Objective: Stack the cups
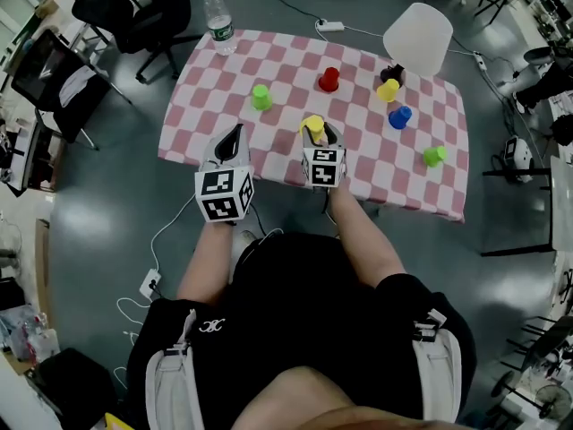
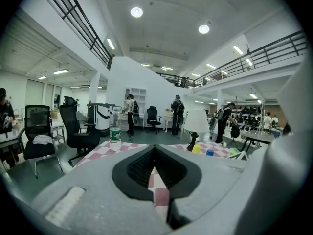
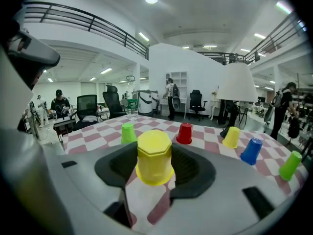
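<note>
Between the right jaws: a yellow cup point(image 3: 154, 155), upside down. The right gripper point(image 1: 320, 135) is closed partway onto it, with a pad against each side wall.
Held cup, look: plain bright yellow plastic. The flat, faceted base is uppermost and the walls widen to a flared rim at the bottom. It is probably light and thin-walled, so a hard squeeze could deform it.
Held cup, height: the rim sits low over the checked tablecloth point(image 1: 224, 106). I cannot tell whether it is clear of the cloth.
Ahead of the right gripper: a red cup point(image 3: 185, 133) stands almost straight ahead and a green cup point(image 3: 127, 132) ahead to the left. Ahead to the right are a second yellow cup point(image 3: 231, 136) and a blue cup point(image 3: 252, 150), with a far green cup point(image 3: 290, 164) furthest right. All are inverted and stand apart from one another.
Left gripper point(image 1: 235, 137): level with the right gripper, to its left, by the near table edge. Its jaws are together with nothing between them.
Step in hand: as I read it, carrying the held cup to one of the standing cups. Which one is not clear.
Doing it well: hold the cup level with the rim down and lift it until the rim passes above the target's base. Centre it over that base, lower it straight, and open the jaws only once it has seated.
Risk: a tilted or off-centre descent could catch the target's edge and tip it.
</note>
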Available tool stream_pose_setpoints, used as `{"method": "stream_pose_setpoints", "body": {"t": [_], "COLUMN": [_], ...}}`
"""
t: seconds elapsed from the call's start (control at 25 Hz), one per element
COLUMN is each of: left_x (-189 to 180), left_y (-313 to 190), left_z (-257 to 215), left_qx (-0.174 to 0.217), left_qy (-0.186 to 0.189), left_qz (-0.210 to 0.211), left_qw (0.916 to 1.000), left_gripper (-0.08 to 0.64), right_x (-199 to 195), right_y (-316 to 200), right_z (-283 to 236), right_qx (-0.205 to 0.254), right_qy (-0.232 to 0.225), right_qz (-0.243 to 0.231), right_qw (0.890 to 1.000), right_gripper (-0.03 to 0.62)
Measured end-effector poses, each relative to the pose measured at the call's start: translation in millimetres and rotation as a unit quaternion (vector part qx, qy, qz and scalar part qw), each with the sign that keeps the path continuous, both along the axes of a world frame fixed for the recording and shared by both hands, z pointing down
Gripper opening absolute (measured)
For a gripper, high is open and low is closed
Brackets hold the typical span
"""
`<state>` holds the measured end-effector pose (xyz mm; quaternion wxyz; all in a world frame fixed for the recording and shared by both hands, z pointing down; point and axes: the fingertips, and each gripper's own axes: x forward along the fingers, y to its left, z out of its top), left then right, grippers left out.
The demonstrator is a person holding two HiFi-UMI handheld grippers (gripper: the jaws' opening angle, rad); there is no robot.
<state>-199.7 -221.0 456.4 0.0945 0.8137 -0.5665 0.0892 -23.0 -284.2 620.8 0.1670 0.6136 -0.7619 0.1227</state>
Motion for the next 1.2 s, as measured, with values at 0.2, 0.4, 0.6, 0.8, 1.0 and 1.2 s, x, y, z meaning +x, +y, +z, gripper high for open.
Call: {"method": "stream_pose_setpoints", "body": {"t": [0.2, 0.4, 0.6, 0.8, 1.0, 1.2], "left_x": [20.8, 33.2, 42.6, 50.1, 52.7, 49.8], "left_y": [-0.9, 0.8, -0.4, -1.1, -1.5, -2.4], "left_z": [2.4, 8.7, 12.9, 16.3, 18.1, 19.7], "left_qx": [-0.004, -0.013, -0.019, -0.023, -0.026, -0.027], "left_qy": [0.0, -0.004, -0.01, -0.015, -0.02, -0.02], "left_qz": [0.025, 0.042, 0.052, 0.061, 0.065, 0.061], "left_qw": [0.9997, 0.999, 0.9984, 0.9978, 0.9973, 0.9975], "left_gripper": [0.015, 0.015, 0.015, 0.015, 0.015, 0.015], "right_x": [25.7, 43.9, 58.3, 48.4, 42.0, 41.2], "right_y": [7.3, 14.8, 19.0, 23.4, 28.8, 27.0], "right_z": [1.5, 11.6, 25.0, 49.9, 71.7, 73.8], "right_qx": [0.011, 0.006, -0.011, -0.052, -0.059, -0.06], "right_qy": [-0.001, 0.002, -0.003, -0.023, -0.011, -0.008], "right_qz": [0.028, 0.048, 0.066, 0.041, 0.038, 0.032], "right_qw": [1.0, 0.999, 0.998, 0.997, 0.997, 0.998], "right_gripper": [0.213, 0.21, 0.212, 0.212, 0.212, 0.213]}}
